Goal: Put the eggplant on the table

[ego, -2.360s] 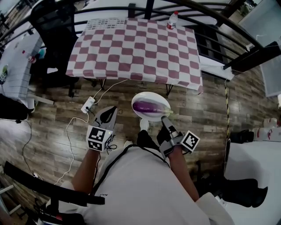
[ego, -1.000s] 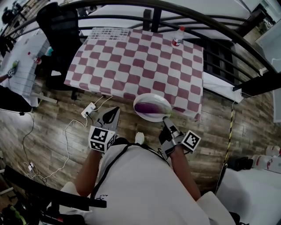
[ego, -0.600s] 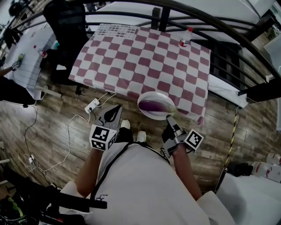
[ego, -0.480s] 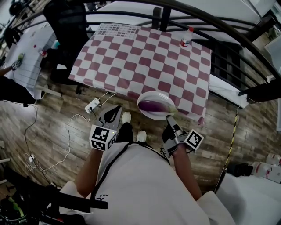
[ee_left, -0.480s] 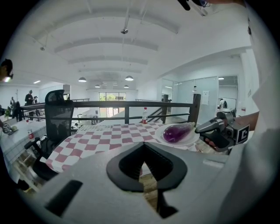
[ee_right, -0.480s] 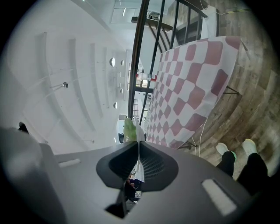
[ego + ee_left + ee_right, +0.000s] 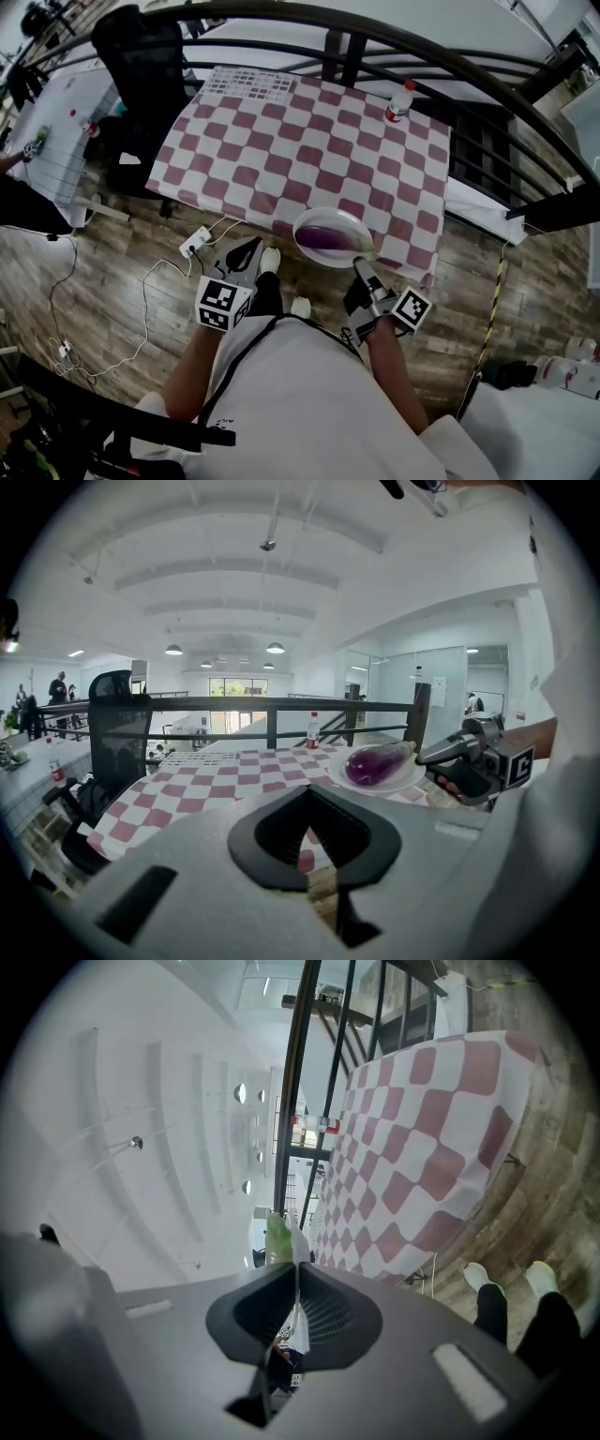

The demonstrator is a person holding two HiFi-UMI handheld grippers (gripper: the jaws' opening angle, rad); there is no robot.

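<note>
A black office chair (image 7: 141,66) stands at the far left, beside a table (image 7: 281,141) covered with a red-and-white checked cloth. On the wooden floor below the table's near left corner lies a white power strip (image 7: 195,246) with its cable trailing away. Just right of it is the left gripper (image 7: 249,253), over the floor short of the table. Its jaws are closed together with nothing in them, and only the cloth and floor show through the hollow behind their tips. Further right, a white plate (image 7: 305,225) sits over the near edge of the table. I cannot tell whether it touches the cloth. The plate holds one thing, the purple eggplant (image 7: 328,238), which lies lengthwise across the middle with its green stem end toward the right gripper (image 7: 360,270). That gripper is clamped on the near right rim of the plate, and the thin white edge runs straight between its closed jaws. At the far right corner of the table stands a small clear bottle (image 7: 398,101) with a red cap and label, upright and well apart from the plate.
</note>
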